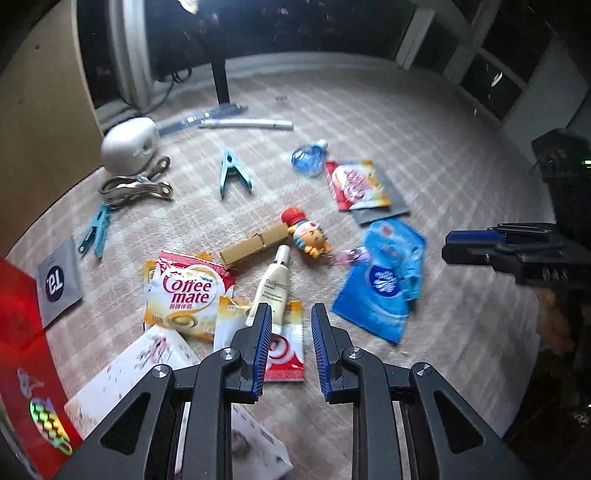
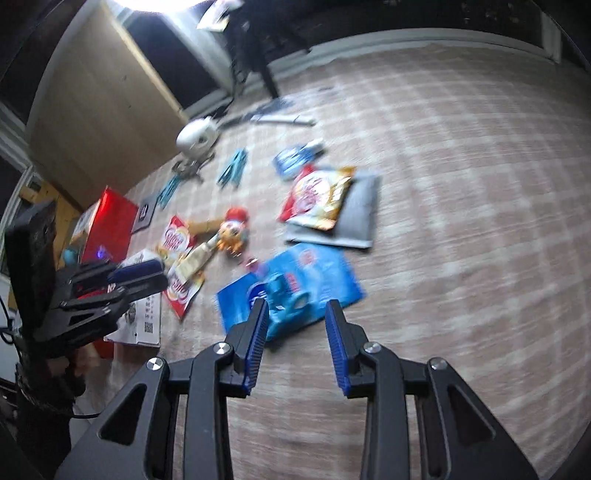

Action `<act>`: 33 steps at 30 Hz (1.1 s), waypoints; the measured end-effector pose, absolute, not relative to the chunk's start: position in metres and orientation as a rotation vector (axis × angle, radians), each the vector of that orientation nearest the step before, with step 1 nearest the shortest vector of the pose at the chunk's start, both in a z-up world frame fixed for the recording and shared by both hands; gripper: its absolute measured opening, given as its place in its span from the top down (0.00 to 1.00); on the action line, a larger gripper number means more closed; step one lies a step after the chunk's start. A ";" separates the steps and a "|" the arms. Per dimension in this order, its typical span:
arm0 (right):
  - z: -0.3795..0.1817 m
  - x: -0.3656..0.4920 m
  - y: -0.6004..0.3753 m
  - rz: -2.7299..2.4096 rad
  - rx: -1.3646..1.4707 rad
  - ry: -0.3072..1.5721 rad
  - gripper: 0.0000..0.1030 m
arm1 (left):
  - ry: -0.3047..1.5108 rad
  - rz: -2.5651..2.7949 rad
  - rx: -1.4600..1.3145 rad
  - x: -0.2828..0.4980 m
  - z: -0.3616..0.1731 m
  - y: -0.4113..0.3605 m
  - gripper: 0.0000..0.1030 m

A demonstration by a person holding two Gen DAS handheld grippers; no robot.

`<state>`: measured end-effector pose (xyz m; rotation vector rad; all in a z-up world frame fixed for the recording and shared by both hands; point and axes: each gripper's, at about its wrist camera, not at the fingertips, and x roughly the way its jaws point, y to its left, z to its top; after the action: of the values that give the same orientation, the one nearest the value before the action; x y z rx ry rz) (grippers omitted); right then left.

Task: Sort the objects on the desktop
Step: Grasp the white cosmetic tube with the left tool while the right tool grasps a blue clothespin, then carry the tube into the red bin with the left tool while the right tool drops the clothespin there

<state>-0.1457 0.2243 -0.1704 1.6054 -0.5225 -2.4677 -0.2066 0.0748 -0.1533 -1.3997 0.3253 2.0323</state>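
- Checked tablecloth spreads beneath and ahead of the jaws.
- Brown board stands far left of the jaws.
- Black pole rises far ahead, left of the jaws.
- Dark window lies beyond it.

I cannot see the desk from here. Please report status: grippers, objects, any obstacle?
Left gripper open, empty, over the lotion bottle. Right gripper open, empty, near the blue packets. Objects unsorted, scattered on the cloth. No obstacle seen.
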 end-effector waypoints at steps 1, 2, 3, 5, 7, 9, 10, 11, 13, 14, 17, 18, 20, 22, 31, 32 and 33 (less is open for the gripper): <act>-0.174 -0.148 0.218 -2.464 1.620 -0.503 0.69 | 0.352 2.020 -1.413 -0.209 -0.157 0.079 0.80; -0.177 -0.151 0.213 -2.461 1.632 -0.486 0.69 | 0.378 2.009 -1.424 -0.211 -0.161 0.082 0.79; -0.179 -0.152 0.209 -2.461 1.641 -0.470 0.69 | 0.396 2.010 -1.424 -0.212 -0.163 0.085 0.79; -0.182 -0.155 0.203 -2.460 1.656 -0.438 0.69 | 0.432 2.011 -1.425 -0.215 -0.167 0.090 0.78; -0.184 -0.157 0.197 -2.451 1.667 -0.416 0.69 | 0.468 2.012 -1.425 -0.217 -0.170 0.095 0.74; -0.186 -0.160 0.192 -2.449 1.679 -0.385 0.64 | 0.503 2.013 -1.426 -0.220 -0.174 0.100 0.68; -0.187 -0.161 0.190 -2.452 1.685 -0.370 0.62 | 0.512 2.013 -1.440 -0.220 -0.177 0.100 0.68; -0.188 -0.162 0.188 -2.450 1.687 -0.357 0.62 | 0.519 2.011 -1.450 -0.221 -0.180 0.101 0.68; -0.190 -0.163 0.185 -2.450 1.688 -0.336 0.62 | 0.510 1.991 -1.439 -0.218 -0.182 0.100 0.70; -0.191 -0.162 0.185 -2.457 1.684 -0.334 0.62 | 0.504 1.990 -1.441 -0.218 -0.182 0.100 0.73; -0.192 -0.161 0.185 -2.460 1.676 -0.328 0.76 | 0.452 1.982 -1.435 -0.216 -0.181 0.094 0.81; -0.192 -0.160 0.188 -2.450 1.671 -0.355 0.77 | 0.438 1.978 -1.433 -0.215 -0.181 0.092 0.81; -0.191 -0.158 0.194 -2.431 1.655 -0.423 0.77 | 0.409 1.980 -1.426 -0.212 -0.179 0.089 0.81; -0.188 -0.156 0.202 -2.434 1.640 -0.479 0.77 | 0.378 1.988 -1.416 -0.208 -0.175 0.085 0.81; -0.159 -0.146 0.218 -2.450 1.567 -0.653 0.77 | 0.174 2.064 -1.329 -0.190 -0.133 0.055 0.81; -0.156 -0.146 0.217 -2.447 1.558 -0.665 0.77 | 0.149 2.076 -1.313 -0.187 -0.127 0.050 0.81; -0.150 -0.147 0.214 -2.449 1.536 -0.668 0.77 | 0.117 2.098 -1.299 -0.183 -0.119 0.042 0.81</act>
<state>-0.1469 0.2139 -0.1502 1.5362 -0.6677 -2.4489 -0.1826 0.0418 -0.1187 -1.2993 0.1171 2.0982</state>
